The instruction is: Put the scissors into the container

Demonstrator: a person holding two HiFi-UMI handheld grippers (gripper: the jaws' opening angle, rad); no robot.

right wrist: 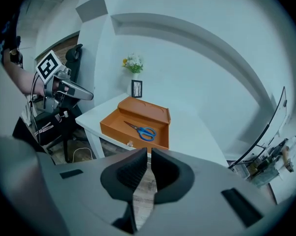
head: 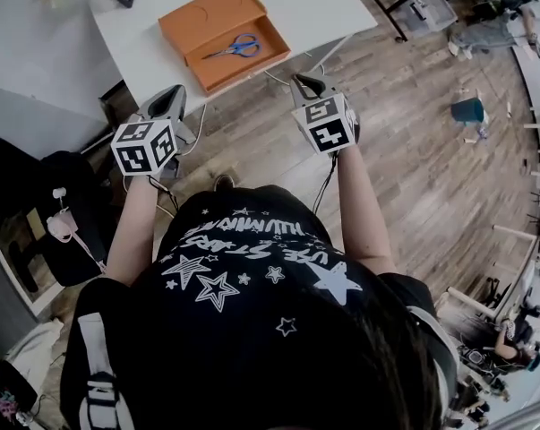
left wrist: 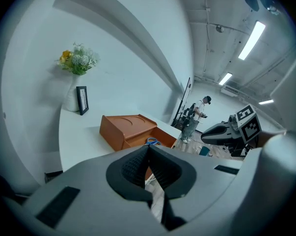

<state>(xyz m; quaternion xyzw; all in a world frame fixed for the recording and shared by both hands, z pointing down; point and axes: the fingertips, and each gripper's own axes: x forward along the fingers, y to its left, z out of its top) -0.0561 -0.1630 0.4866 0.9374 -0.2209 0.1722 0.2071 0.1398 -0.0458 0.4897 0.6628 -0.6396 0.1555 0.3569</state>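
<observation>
Blue-handled scissors (head: pixel 236 47) lie inside the open orange container (head: pixel 207 12) on the white table (head: pixel 323 3). Both grippers hang in the air in front of the table, over the wooden floor, well short of the container. My left gripper (head: pixel 171 94) is shut and holds nothing. The right gripper (head: pixel 303 81) is likewise shut and empty. In the left gripper view the jaws (left wrist: pixel 148 149) meet below the container (left wrist: pixel 123 129), and the scissors (left wrist: pixel 152 141) just peek out. The right gripper view shows its jaws (right wrist: pixel 148 154) closed beneath the scissors (right wrist: pixel 140 131) in the container (right wrist: pixel 148 111).
A vase of flowers (left wrist: pixel 78 60) and a small picture frame (left wrist: pixel 82 100) stand at the table's far end. A black chair (head: pixel 37 204) is at my left. A blue bin (head: pixel 469 110) sits on the floor to the right. A person (left wrist: pixel 197 114) stands far off.
</observation>
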